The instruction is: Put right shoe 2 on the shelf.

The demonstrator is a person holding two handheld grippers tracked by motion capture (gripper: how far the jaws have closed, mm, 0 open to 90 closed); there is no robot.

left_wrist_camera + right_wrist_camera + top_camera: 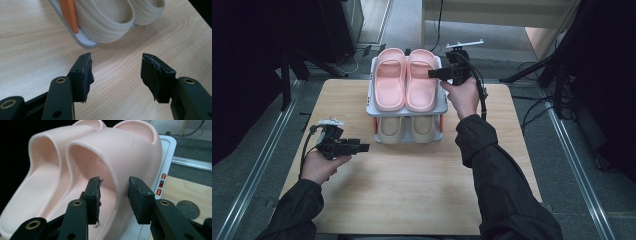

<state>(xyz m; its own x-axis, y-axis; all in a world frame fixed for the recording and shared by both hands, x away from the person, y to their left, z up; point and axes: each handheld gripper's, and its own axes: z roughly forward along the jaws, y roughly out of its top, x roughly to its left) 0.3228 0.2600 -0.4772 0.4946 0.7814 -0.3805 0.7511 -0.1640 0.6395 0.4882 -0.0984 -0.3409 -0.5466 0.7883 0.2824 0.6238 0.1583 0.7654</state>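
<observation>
Two pink slippers lie side by side on the top shelf of a small white rack. Two beige slippers sit on its lower shelf. My right gripper reaches in from the rack's right side. In the right gripper view its jaws straddle the side wall of the nearer pink slipper's strap, one jaw inside, one outside, with a gap still showing. My left gripper hovers open over the table, left of the rack. Its empty jaws point at a beige slipper.
The rack stands at the far middle of a wooden table. An orange post holds up the rack's corner. A round hole is cut in the tabletop beside the rack. Dark stands and cables surround the table on the floor.
</observation>
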